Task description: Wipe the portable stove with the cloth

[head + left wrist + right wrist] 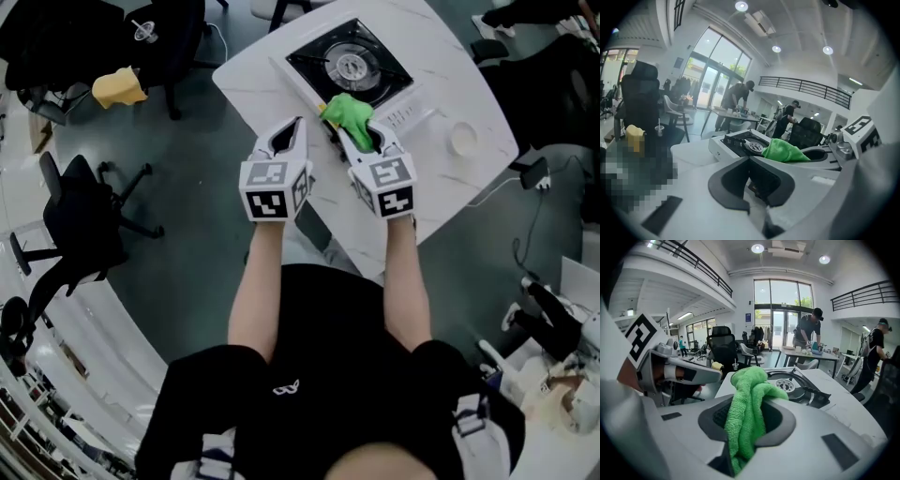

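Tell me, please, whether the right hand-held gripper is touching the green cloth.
Touching: the right gripper view shows the right hand-held gripper shut on the green cloth.

- The portable stove (349,66) sits on the counter (450,192), toward its far side.
- The cloth (349,112) is pinched in the right hand-held gripper (364,133), at the stove's near edge.
- The left hand-held gripper (292,129) hangs just left of the right one, over the counter's left edge.
- A small round cup (463,139) stands on the counter, right of the stove.
- An office chair (82,223) stands on the floor, well left of the counter.
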A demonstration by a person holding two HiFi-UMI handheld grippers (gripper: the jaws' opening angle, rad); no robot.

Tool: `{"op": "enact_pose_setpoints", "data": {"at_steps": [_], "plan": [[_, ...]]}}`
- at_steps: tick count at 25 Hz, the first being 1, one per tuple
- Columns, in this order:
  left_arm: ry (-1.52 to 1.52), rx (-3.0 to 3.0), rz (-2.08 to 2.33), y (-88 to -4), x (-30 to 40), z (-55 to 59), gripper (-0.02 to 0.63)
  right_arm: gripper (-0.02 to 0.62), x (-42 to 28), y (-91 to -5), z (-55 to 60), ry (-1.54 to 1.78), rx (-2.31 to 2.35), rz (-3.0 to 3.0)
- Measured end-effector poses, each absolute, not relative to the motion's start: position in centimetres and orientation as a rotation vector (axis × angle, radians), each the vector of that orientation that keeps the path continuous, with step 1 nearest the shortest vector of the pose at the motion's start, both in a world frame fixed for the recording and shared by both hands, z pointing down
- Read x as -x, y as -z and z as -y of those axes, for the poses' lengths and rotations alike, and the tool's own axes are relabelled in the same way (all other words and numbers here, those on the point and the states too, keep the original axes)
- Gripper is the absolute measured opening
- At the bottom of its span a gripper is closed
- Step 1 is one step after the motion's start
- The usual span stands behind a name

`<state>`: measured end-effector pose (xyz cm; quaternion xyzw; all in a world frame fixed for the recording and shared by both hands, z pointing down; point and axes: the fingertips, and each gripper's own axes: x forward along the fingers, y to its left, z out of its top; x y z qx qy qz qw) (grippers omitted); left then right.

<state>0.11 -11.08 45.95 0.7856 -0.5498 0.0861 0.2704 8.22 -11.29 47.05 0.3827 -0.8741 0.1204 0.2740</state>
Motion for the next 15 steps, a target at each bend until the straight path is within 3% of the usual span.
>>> {"op": "enact_pose_setpoints", "data": {"at_steps": [15], "plan": [[-0.259,-2.155,1.279,-49.2,4.3,18.7,-0.003,0.072,-5.7,-51.7,16.1,-0.344,-1.150,1.986]]}}
